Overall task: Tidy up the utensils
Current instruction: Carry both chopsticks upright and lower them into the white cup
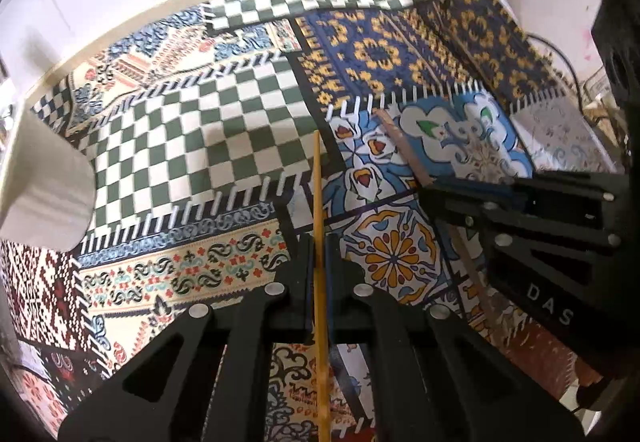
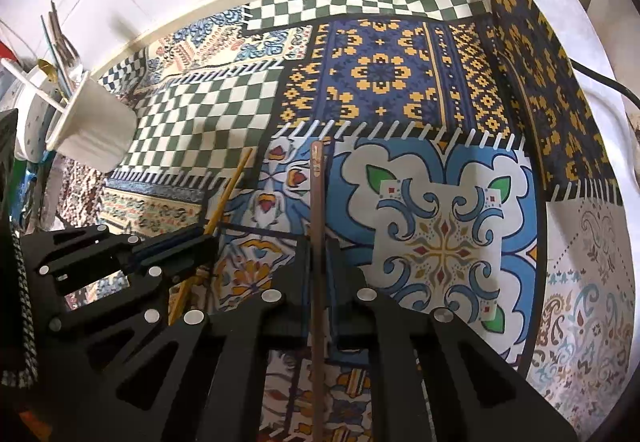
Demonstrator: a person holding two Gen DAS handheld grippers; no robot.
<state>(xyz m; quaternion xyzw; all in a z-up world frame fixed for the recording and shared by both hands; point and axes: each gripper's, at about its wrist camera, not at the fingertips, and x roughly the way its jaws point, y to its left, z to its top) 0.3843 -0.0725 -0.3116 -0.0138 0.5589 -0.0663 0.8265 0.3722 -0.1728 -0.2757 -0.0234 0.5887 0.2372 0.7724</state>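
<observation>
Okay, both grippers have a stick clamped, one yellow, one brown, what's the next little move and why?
Probably carry the yellow stick in the left gripper toward the white cup at the left. It is already pinched and the cup's mouth looks open. The right gripper is shut on the brown stick and could follow.

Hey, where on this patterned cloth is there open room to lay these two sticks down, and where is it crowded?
The green checkered patch between the white cup and the blue-and-yellow square is bare, and so is that square itself. The blue floral tile right of the brown stick is also free. It is crowded at the left edge, around the cup and the utensil holder.
</observation>
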